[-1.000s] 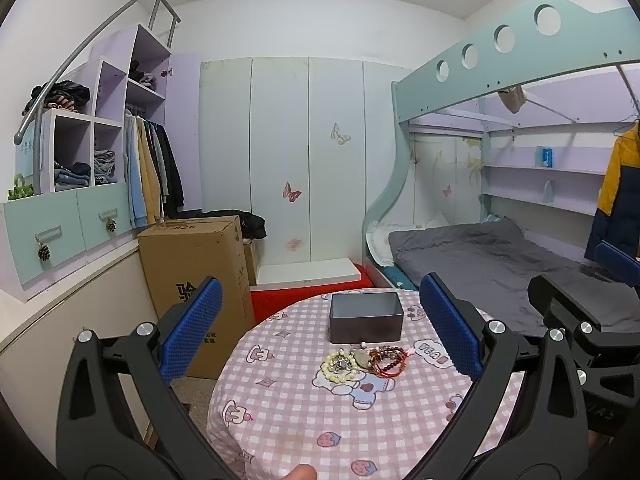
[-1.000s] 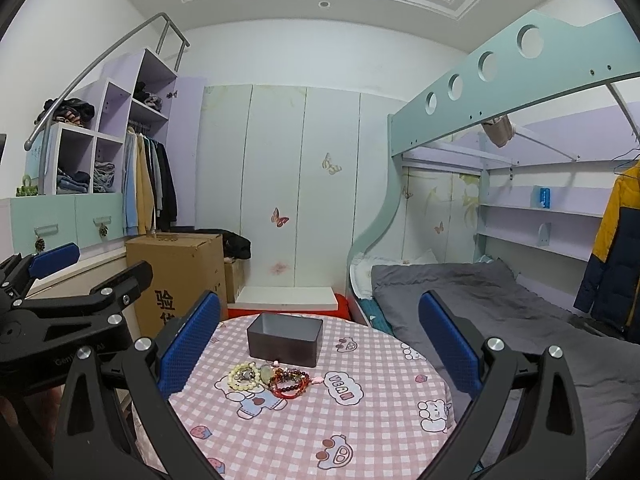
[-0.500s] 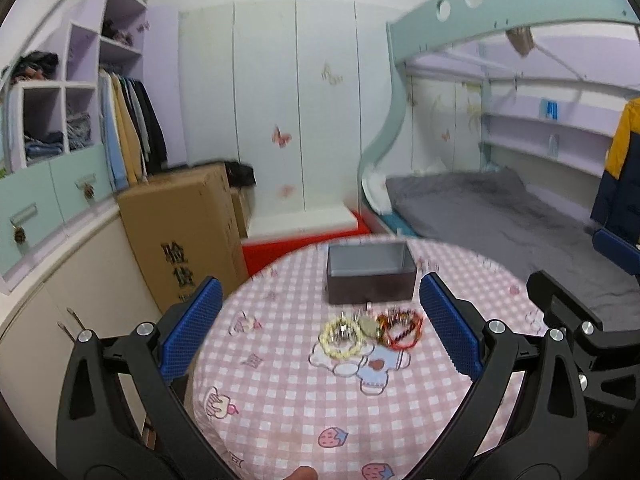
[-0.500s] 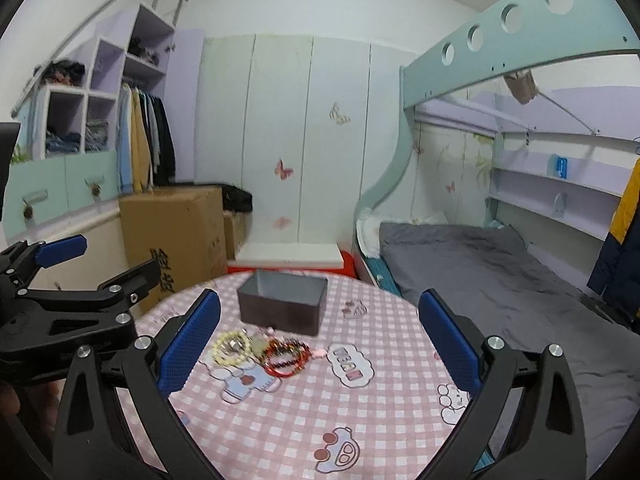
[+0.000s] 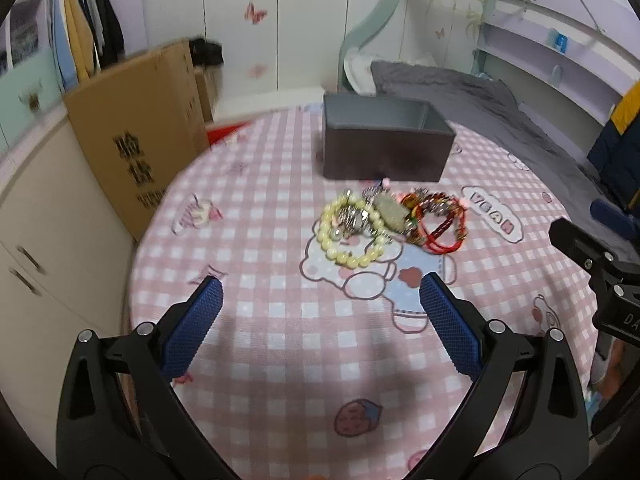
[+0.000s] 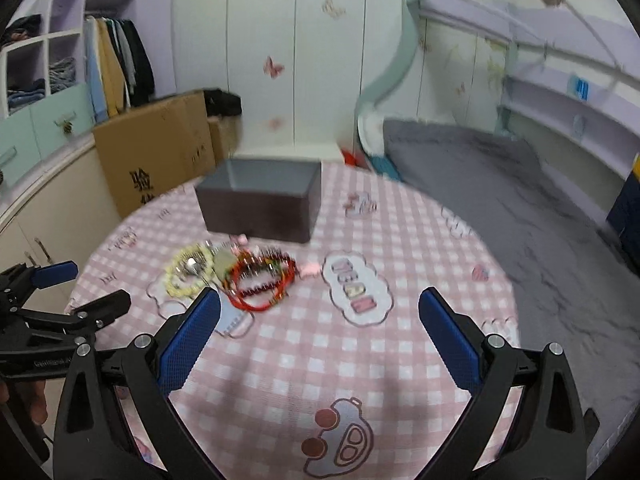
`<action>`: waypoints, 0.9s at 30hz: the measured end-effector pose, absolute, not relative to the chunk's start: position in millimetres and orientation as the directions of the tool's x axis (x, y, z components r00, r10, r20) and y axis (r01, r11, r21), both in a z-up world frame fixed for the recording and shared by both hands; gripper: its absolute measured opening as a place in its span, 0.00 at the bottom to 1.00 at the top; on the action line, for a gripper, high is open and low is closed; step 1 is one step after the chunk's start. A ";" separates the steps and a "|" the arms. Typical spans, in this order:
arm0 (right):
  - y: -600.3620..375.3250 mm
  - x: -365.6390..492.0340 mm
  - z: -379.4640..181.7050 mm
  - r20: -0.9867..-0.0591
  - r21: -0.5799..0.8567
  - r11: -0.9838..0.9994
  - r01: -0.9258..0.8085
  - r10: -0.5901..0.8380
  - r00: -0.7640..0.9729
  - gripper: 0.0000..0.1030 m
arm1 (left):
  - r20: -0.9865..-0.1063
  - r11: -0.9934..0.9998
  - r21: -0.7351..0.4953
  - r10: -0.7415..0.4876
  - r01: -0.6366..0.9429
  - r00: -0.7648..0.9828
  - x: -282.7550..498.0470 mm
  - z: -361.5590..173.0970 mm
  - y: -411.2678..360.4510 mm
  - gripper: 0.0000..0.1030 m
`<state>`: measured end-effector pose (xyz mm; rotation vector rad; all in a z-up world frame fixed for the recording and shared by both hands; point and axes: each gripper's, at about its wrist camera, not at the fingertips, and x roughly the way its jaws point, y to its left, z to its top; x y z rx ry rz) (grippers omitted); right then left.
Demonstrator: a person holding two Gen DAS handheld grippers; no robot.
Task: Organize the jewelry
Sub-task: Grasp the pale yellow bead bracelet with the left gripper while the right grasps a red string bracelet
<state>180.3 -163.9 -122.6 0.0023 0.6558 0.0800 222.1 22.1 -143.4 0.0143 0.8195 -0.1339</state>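
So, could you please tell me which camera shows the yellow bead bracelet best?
The left wrist view: the yellow bead bracelet lies sharp and whole, ahead between the open left tongs, beside the red bracelets. In the right wrist view it is blurred and off to the left, its near edge by a blue pad.

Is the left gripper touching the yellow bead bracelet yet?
Apart. In the left wrist view the open left gripper hangs short of the yellow bead bracelet, with a strip of bare checked tablecloth showing between its fingertips and the beads.
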 end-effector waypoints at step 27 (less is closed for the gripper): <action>-157.6 224.8 -148.2 -0.681 0.075 0.987 -0.141 0.154 0.716 0.89 | -0.745 0.950 -0.254 -0.312 0.181 0.590 290.5 -173.6 58.3 0.09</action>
